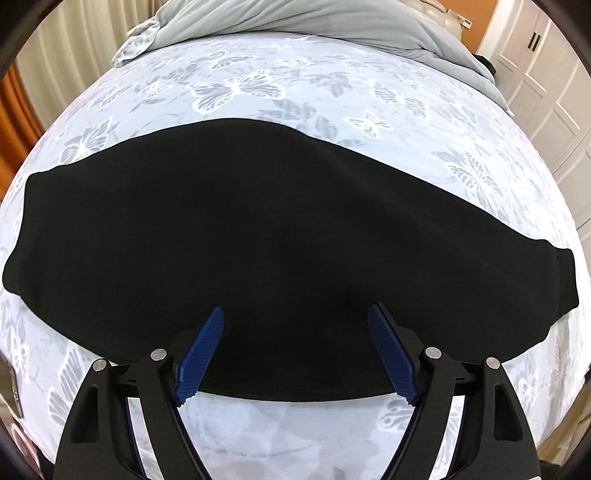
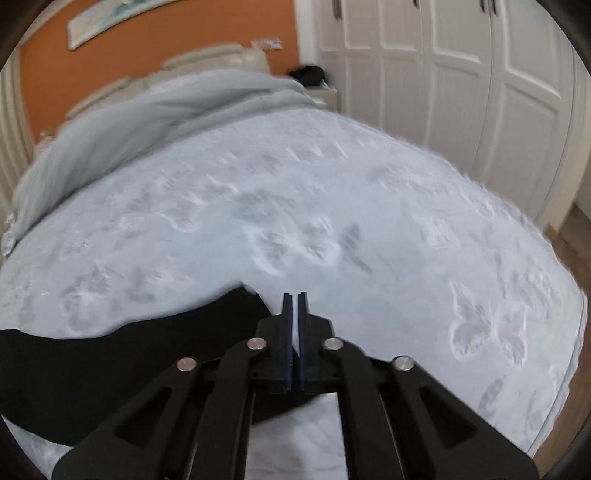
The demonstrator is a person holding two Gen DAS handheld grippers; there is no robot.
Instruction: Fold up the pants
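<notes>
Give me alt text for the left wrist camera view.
Black pants lie flat across a bed sheet printed with butterflies. The left gripper hangs open over their near edge, holding nothing. A grey blanket is bunched at the far end.

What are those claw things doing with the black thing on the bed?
A person is folding black pants on a bed with a butterfly-patterned sheet, holding a gripper in each hand. The pants lie flat in a long folded band across the sheet. The left gripper is open above the pants' near edge, gripping nothing yet. The right gripper is shut and empty, over bare sheet just past one end of the pants. A grey blanket is bunched at the far end.
</notes>
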